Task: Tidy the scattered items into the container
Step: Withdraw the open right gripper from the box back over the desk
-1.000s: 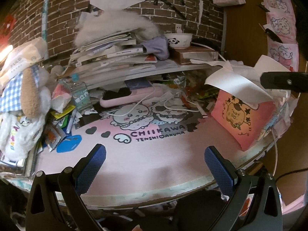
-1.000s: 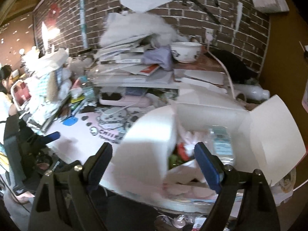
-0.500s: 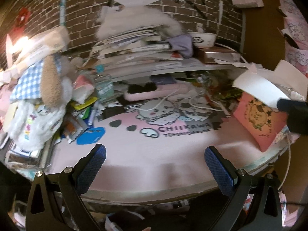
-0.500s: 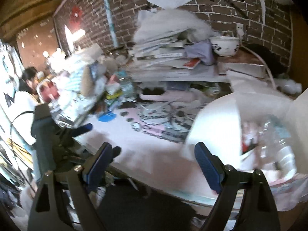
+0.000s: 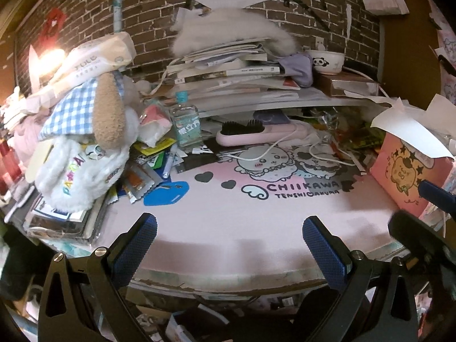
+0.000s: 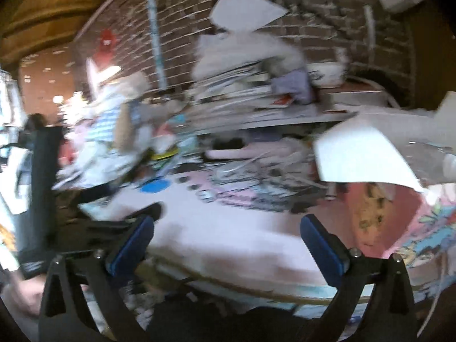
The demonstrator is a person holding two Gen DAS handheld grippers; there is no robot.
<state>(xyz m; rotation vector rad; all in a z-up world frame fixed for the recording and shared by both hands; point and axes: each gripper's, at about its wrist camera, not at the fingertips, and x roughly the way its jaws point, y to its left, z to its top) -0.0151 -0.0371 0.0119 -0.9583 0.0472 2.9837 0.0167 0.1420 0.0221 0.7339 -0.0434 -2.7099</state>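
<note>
Nearest the left wrist camera, the left tongs (image 5: 229, 240) are hanging over the front edge of the tabletop (image 5: 228, 228) with their 2 blue pads standing wide apart and nothing between them. The right tongs (image 6: 226, 242) are likewise gaping over the same pink surface, their jaws having just been opening, with nothing between the 2 pads; that view is blurring heavily.

On the mat, 2 dark hearts and 2 cartoon figures are showing around the printed lettering. At the left, 1 blue flat tag (image 5: 166, 193) is lying beside a spill of snack packets (image 5: 139, 179), and 1 white plush toy (image 5: 82, 154) with a checked cloth is sitting on a stack of flat packages. Behind these, 1 clear bottle (image 5: 186, 125) with a blue cap is standing upright, and 1 pink hairbrush (image 5: 256, 135) is lying just beside it with 1 white cable trailing across the mat.

At the right edge, the pink container (image 5: 407, 173) is standing with white paper flaps (image 5: 410, 131) folding out over its top; from here its contents are hidden.

Farther back, 1 shelf is carrying a leaning pile of books (image 5: 228, 71), 1 purple cloth and 1 panda bowl (image 5: 326, 62), against the brick wall.
</note>
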